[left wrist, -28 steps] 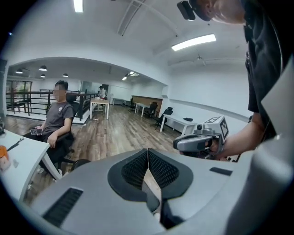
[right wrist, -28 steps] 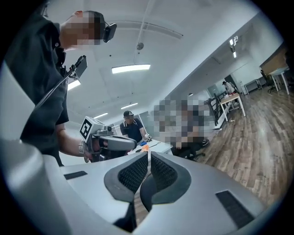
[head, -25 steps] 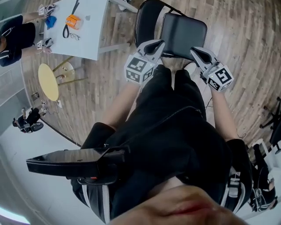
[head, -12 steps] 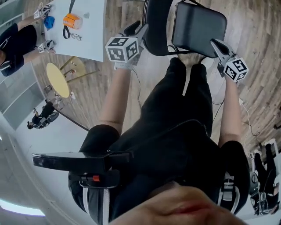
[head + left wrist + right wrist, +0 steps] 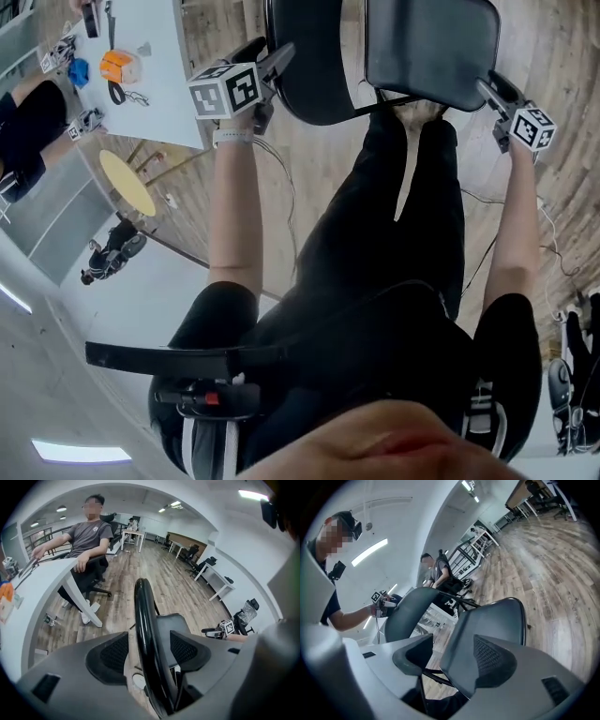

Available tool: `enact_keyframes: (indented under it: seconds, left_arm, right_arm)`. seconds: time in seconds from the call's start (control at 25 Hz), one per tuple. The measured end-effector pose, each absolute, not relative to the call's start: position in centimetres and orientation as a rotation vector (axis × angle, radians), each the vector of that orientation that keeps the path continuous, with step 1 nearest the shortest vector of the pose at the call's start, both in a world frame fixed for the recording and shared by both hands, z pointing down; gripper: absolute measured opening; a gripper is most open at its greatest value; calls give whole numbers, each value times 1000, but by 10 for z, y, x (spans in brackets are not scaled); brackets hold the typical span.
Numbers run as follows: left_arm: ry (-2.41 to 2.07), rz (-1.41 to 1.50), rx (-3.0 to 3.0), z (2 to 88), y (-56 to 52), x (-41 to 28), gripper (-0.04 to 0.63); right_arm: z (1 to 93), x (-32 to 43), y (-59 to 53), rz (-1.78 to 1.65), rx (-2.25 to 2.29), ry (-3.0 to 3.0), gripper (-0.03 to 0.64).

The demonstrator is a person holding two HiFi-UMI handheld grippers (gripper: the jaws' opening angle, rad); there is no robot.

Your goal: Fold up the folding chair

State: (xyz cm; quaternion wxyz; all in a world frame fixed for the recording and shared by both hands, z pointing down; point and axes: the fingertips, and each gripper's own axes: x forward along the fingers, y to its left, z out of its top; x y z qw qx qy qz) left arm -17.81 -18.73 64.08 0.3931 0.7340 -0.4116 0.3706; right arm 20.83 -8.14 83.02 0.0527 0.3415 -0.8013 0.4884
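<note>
Chair [image 5: 314,80] at top of frame, a gripper on each side
Left gripper [image 5: 269,64] opening, backrest rim [image 5: 143,634] upright between its fingers [image 5: 110,656]; right gripper [image 5: 489,87] opening astride the seat [image 5: 492,620] edge.

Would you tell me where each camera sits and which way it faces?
Head view: on the person's head, looking steeply down at the folding chair; legs, forearms, left gripper and right gripper show.
Left gripper view: rides the left gripper, looking along its opening jaws, backrest rim between them; right forearm shows.
Right gripper view: rides the right gripper, looking along its opening jaws, seat edge between them; left forearm shows.
Shared: each gripper view shows the other gripper.
</note>
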Motion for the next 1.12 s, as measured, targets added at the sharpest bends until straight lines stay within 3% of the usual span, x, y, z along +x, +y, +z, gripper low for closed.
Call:
enact_keyframes:
  seconds: [0.56, 0.96, 1.12]
  left_arm:
    - [-898, 1044, 1746, 689, -182, -165, 261]
    - [-831, 1078, 1681, 701, -180, -155, 259]
    - [-827, 1103, 1658, 702, -178, -159, 183]
  right_arm:
    - [964, 277, -96, 1876, 1096, -2250, 331]
    - [1016, 275, -94, 2109, 857, -2156, 344]
    - [1024, 265, -92, 2175, 784, -2145, 344]
